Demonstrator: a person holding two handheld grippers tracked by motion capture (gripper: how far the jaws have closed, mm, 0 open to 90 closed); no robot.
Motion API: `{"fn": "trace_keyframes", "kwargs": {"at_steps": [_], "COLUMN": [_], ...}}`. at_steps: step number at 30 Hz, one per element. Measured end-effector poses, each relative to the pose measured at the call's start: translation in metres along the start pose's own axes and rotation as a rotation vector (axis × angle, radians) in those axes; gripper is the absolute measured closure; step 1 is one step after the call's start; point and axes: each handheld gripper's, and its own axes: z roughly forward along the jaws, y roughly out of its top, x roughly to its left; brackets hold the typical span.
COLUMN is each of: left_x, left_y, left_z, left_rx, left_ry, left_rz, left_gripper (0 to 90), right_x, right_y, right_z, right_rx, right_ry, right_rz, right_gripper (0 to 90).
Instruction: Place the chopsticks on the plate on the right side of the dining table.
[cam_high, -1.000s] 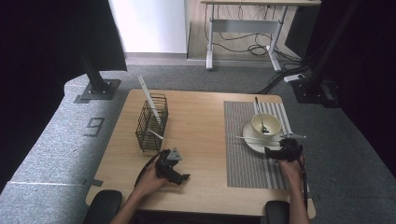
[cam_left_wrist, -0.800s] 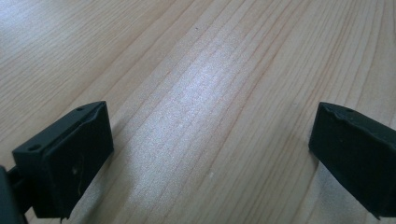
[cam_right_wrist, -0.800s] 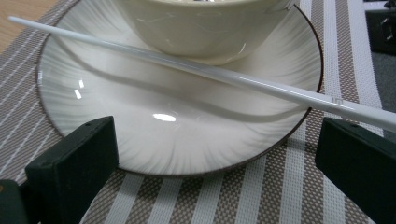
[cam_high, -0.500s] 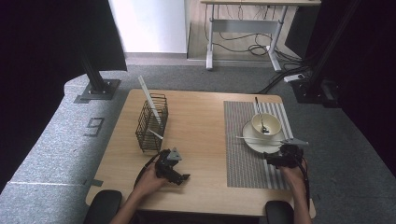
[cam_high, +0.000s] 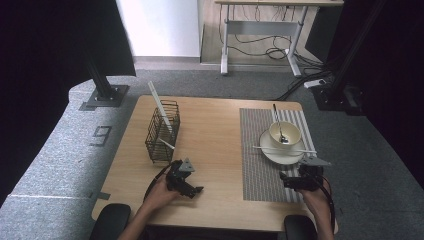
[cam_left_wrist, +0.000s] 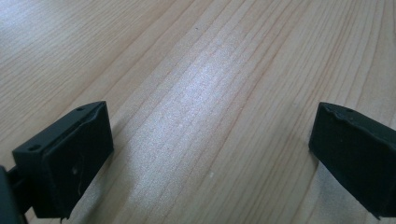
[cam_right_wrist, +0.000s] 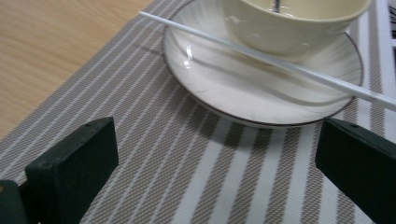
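Note:
A white stick (cam_high: 284, 148) lies across a white plate (cam_high: 280, 156) that holds a cream bowl (cam_high: 285, 133) with a spoon (cam_high: 278, 120) in it. My right gripper (cam_high: 295, 178) hovers just short of the plate, over the striped placemat (cam_high: 260, 165). In the right gripper view its jaws stand wide apart and empty (cam_right_wrist: 215, 154), with the stick (cam_right_wrist: 280, 63) and plate (cam_right_wrist: 243, 98) ahead of them. My left gripper (cam_high: 186, 182) rests low over bare wood near the front edge, open and empty (cam_left_wrist: 205, 140).
A black wire basket (cam_high: 162, 131) stands at the table's left, with a long white stick (cam_high: 159, 102) leaning out of it and a second one (cam_high: 167, 144) at its side. The wooden table (cam_high: 215, 130) ends close behind both hands.
My right gripper has drawn back from the plate's near rim toward the person. The white stick stays lying across the plate. The left gripper has not moved.

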Motion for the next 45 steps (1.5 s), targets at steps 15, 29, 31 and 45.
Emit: {"fn": "trace_keyframes", "kwargs": {"at_steps": [15, 29, 31, 45], "left_x": [0.0, 0.0, 0.0, 0.0], "left_y": [0.0, 0.0, 0.0, 0.0], "left_z": [0.0, 0.0, 0.0, 0.0], "left_rx": [-0.002, -0.001, 0.002, 0.0], "left_ry": [0.0, 0.001, 0.001, 0.001], "left_rz": [0.002, 0.0, 0.004, 0.001], "left_gripper": [0.0, 0.0, 0.0, 0.0], "right_x": [0.046, 0.075, 0.077, 0.103], "right_y": [0.024, 0.056, 0.061, 0.094], "right_z": [-0.005, 0.006, 0.008, 0.02], "right_rx": [0.072, 0.114, 0.116, 0.13], "right_ry": [0.172, 0.243, 0.25, 0.328], "right_rz": [-0.033, -0.123, -0.131, -0.206], "right_gripper": [5.2, 11.4, 11.3, 9.8]}}
